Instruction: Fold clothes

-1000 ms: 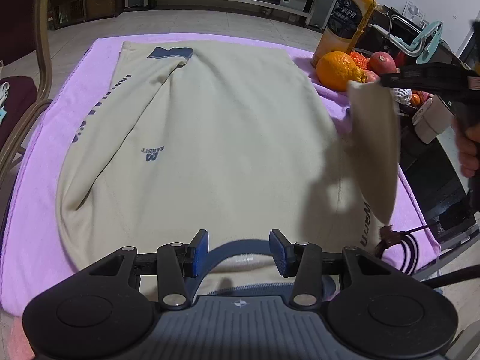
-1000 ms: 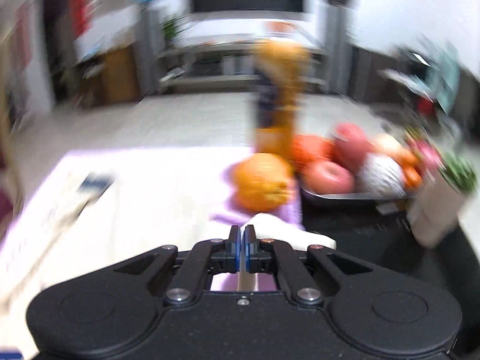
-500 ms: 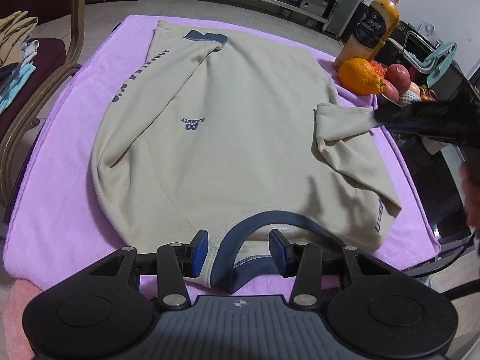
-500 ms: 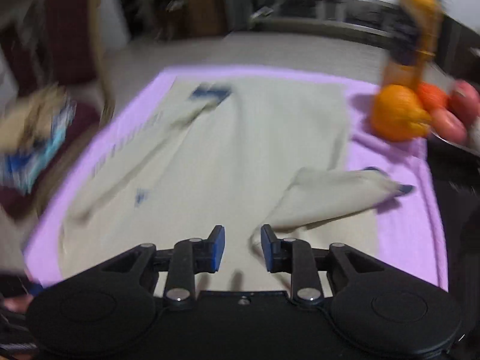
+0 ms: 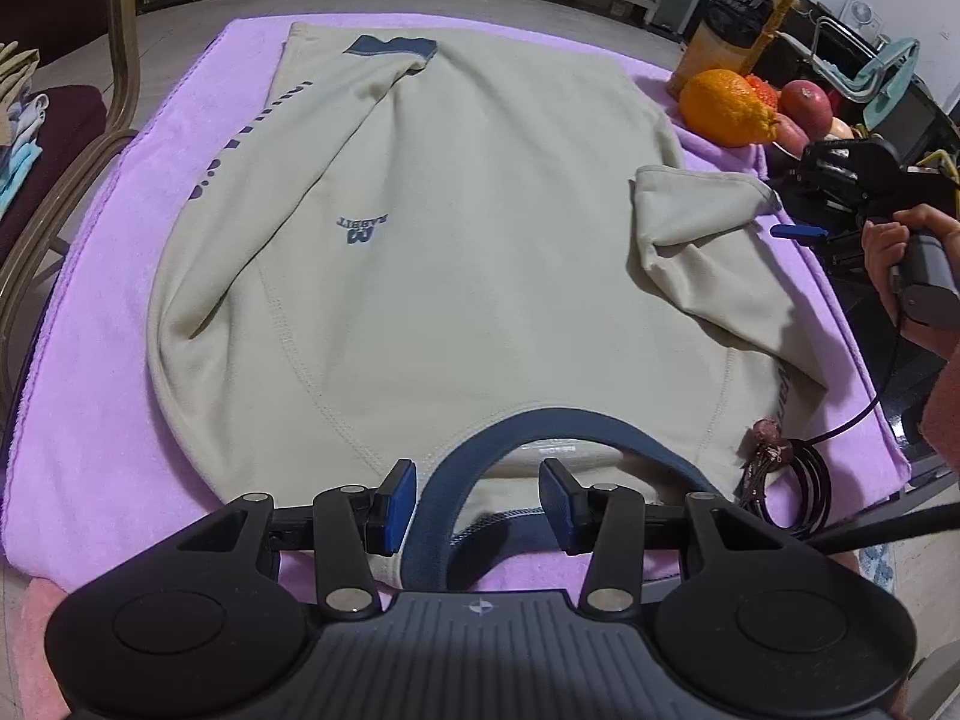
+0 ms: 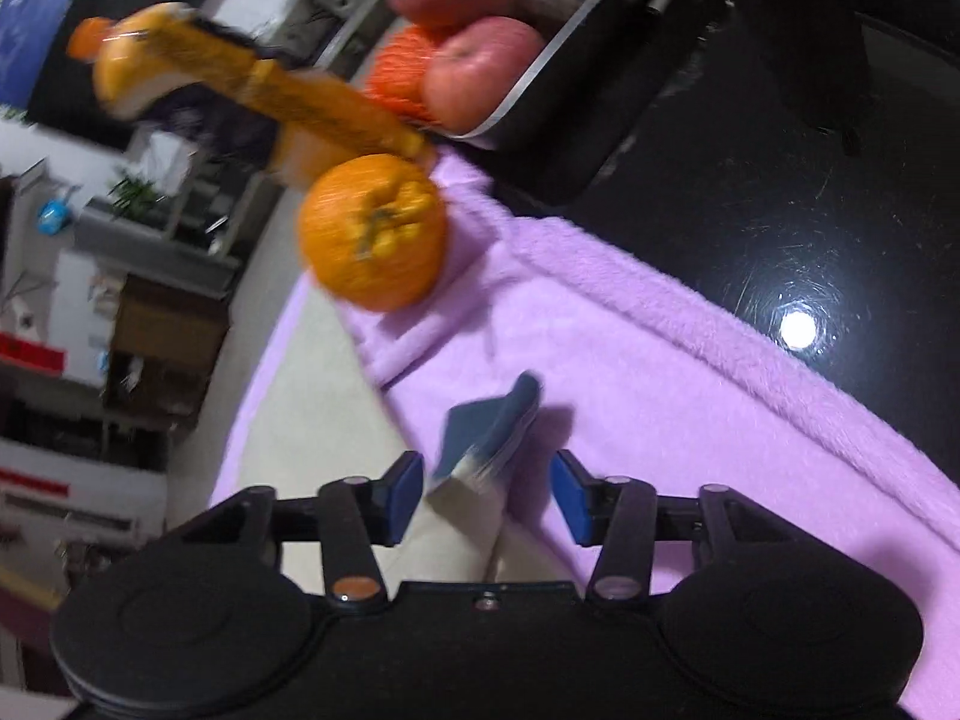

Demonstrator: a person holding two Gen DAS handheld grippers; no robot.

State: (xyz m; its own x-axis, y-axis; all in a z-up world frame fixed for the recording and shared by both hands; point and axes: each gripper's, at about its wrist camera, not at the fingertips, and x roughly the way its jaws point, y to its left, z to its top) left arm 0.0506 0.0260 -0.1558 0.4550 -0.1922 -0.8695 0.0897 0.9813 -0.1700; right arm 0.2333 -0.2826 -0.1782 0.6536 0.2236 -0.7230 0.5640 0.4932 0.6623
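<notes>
**Inspector A:** We find the shirt (image 5: 456, 252) lying flat on the purple towel (image 5: 108, 360), which covers the table; its collar (image 5: 558, 432) is nearest the left gripper (image 5: 477, 495), its hem at the far end; so the long axis runs straight away from us, neck near, hem far.

**Inspector B:** Agreed; and the sleeves? We note the left sleeve (image 5: 288, 138) laid along the body, its blue cuff (image 5: 390, 47) up by the hem; the right sleeve (image 5: 696, 222) is bunched and doubled over at the side, cuff (image 6: 489, 429) lying on the towel.

**Inspector A:** We judge the fold partly made at most; one sleeve lies in, the other is untidy, and the body shows no crosswise fold (the underside is hidden from us).

**Inspector B:** Grippers; the left stands wide apart, straddling the collar and clamping nothing; the right gripper (image 6: 486, 495) is likewise spread, the cuff sitting loose just ahead of its fingers, ungripped.

**Inspector A:** We record also an orange (image 5: 726, 105) and a bottle (image 5: 750, 0) near the far right corner.
</notes>
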